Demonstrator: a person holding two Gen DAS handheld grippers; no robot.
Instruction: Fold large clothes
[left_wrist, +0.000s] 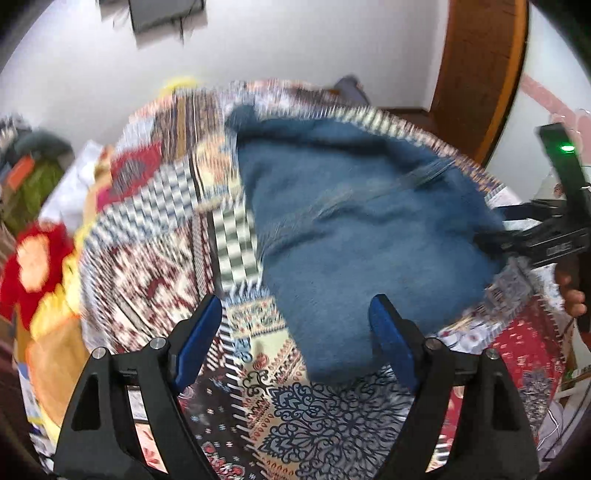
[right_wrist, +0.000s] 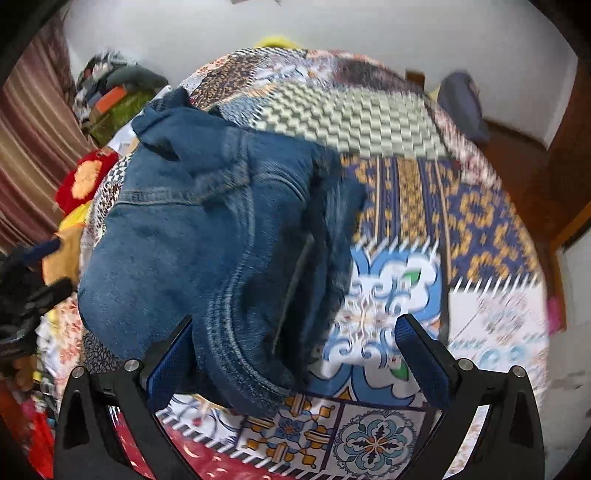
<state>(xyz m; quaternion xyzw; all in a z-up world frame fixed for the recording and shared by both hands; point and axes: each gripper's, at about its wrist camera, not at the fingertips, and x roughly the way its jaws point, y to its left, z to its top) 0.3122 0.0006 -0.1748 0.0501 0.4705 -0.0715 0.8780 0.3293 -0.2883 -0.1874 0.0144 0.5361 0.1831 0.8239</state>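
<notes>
A pair of blue jeans (left_wrist: 354, 229) lies folded over in a thick bundle on a patchwork bedspread (left_wrist: 155, 258). My left gripper (left_wrist: 295, 314) is open, with its blue-padded jaws spread above the near end of the jeans and nothing between them. In the right wrist view the jeans (right_wrist: 192, 240) show their waistband seams and a folded edge. My right gripper (right_wrist: 295, 332) is open too, jaws wide over the near edge of the bundle. The right gripper's black body (left_wrist: 554, 236) shows at the right edge of the left wrist view.
The bedspread (right_wrist: 424, 184) covers the whole bed. A red and yellow cushion (left_wrist: 33, 266) and piled clothes (left_wrist: 33, 177) lie on the left side. A white wall and a wooden door frame (left_wrist: 480, 74) stand behind. A striped curtain (right_wrist: 26, 147) hangs at the left.
</notes>
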